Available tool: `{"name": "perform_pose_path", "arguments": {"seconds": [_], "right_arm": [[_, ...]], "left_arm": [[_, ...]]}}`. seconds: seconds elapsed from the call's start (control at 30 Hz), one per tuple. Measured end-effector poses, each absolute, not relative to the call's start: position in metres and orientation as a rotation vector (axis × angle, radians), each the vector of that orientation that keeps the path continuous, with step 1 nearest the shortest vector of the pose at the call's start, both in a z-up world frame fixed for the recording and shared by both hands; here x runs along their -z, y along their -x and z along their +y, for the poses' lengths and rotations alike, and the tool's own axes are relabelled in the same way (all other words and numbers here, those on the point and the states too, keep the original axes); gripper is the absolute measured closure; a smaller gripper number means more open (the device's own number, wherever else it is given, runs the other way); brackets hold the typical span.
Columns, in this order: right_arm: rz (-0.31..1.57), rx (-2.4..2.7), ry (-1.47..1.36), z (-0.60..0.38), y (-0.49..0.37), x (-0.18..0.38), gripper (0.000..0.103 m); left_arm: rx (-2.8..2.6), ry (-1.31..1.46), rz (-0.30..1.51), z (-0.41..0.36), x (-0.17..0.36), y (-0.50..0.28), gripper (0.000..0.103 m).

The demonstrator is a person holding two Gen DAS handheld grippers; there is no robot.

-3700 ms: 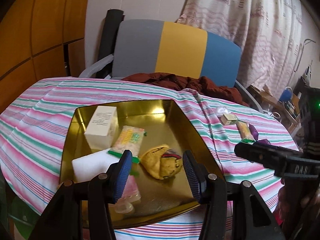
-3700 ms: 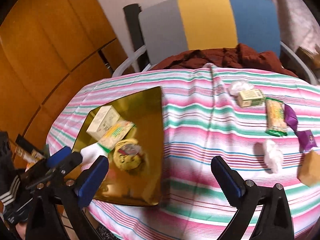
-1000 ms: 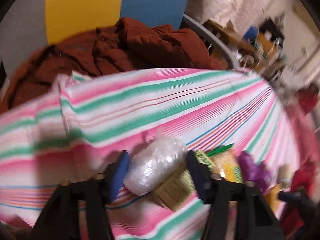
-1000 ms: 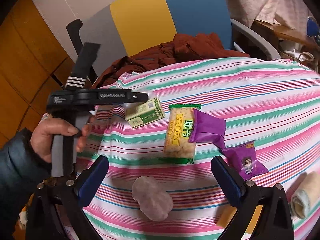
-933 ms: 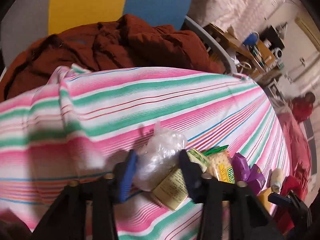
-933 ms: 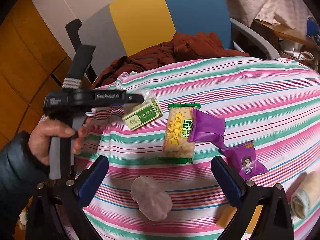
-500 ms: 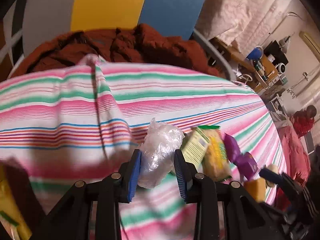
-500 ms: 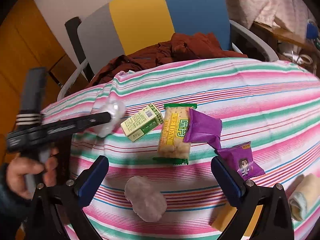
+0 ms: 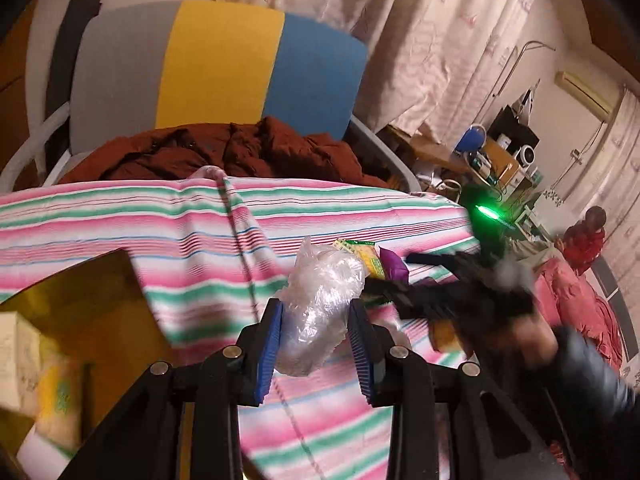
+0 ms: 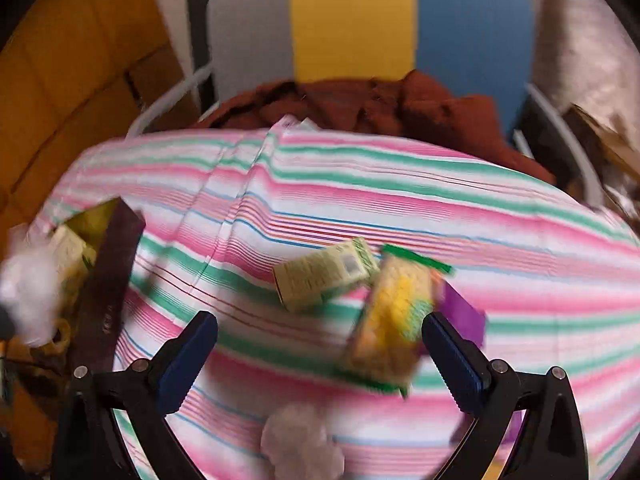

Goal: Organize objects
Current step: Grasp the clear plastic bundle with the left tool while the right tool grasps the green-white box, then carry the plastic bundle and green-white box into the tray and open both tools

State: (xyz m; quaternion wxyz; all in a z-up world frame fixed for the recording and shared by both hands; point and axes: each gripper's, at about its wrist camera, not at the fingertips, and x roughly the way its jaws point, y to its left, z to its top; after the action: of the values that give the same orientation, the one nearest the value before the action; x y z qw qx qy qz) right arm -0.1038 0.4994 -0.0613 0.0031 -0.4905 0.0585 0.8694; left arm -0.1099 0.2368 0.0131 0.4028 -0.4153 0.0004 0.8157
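- Two grippers are counted: the left gripper (image 9: 316, 344) and the right gripper (image 10: 320, 364), each with two blue-padded fingers.
- One clear plastic bag (image 9: 320, 308), crumpled, is seen clamped between the left gripper's pads (image 9: 272, 344); it is held up off the striped tablecloth (image 9: 120, 224), and its top sticks out past the fingertips.
- The right gripper's fingers are spread wide with nothing between them; they are held above the tablecloth (image 10: 360, 200).
- In the right wrist view, four loose things are counted on the cloth: one pale green box (image 10: 324, 276), one yellow cracker packet (image 10: 392, 320) with green ends, one purple wrapper (image 10: 464, 316) and one whitish crumpled wad (image 10: 300, 444).
- The box lies ahead of the open fingers, near the middle; the cracker packet lies just inside the right-hand finger, and the purple wrapper is partly hidden behind that finger.
- The wad lies at the lower edge, between the two finger arms.
- One gold tray (image 9: 92, 304) is seen at the left of the left wrist view, to the left of the held bag.
- In the tray, one cream box (image 9: 16, 360) and one yellow-green packet (image 9: 60, 396) can be made out; anything more is too blurred to count.
- One chair (image 9: 224, 64), grey, yellow and blue, is seen behind the table, with one dark red garment (image 9: 224, 152) heaped on it.
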Motion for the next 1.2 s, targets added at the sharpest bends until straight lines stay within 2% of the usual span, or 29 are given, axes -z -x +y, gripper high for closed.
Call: {"name": "perform_pose_path", "arguments": {"seconds": [0.27, 0.33, 0.37, 0.53, 0.73, 1.07, 1.17, 1.2], "right_arm": [[0.034, -2.606, 1.729, 0.493, 0.157, 0.093, 0.001], [0.038, -2.587, 1.762, 0.492, 0.16, 0.098, 0.022], [0.015, -2.576, 1.76, 0.49, 0.159, 0.099, 0.027], [-0.004, -2.591, 1.7, 0.48, 0.146, 0.093, 0.027], [0.108, -2.704, 1.533, 0.464, 0.116, 0.053, 0.027], [0.16, -3.021, 1.495, 0.358, 0.087, 0.0, 0.027], [0.19, -3.076, 1.503, 0.326, 0.087, -0.006, 0.026], [0.233, -3.098, 1.525, 0.315, 0.089, -0.006, 0.019]], "left_arm": [[-2.196, 1.085, -0.111, 0.147, -0.008, 0.097, 0.07], [-2.222, 1.113, -0.146, 0.127, -0.002, 0.097, 0.07], [-2.246, 1.121, -0.16, 0.118, 0.0, 0.096, 0.07], [-2.324, 1.175, -0.209, 0.078, 0.012, 0.091, 0.07], [-2.386, 1.219, -0.265, 0.047, 0.027, 0.089, 0.07], [-2.509, 1.258, -0.284, 0.03, 0.034, 0.112, 0.069], [-2.571, 1.294, -0.274, 0.021, 0.035, 0.119, 0.059], [-2.563, 1.299, -0.296, 0.018, 0.036, 0.119, 0.055]]}}
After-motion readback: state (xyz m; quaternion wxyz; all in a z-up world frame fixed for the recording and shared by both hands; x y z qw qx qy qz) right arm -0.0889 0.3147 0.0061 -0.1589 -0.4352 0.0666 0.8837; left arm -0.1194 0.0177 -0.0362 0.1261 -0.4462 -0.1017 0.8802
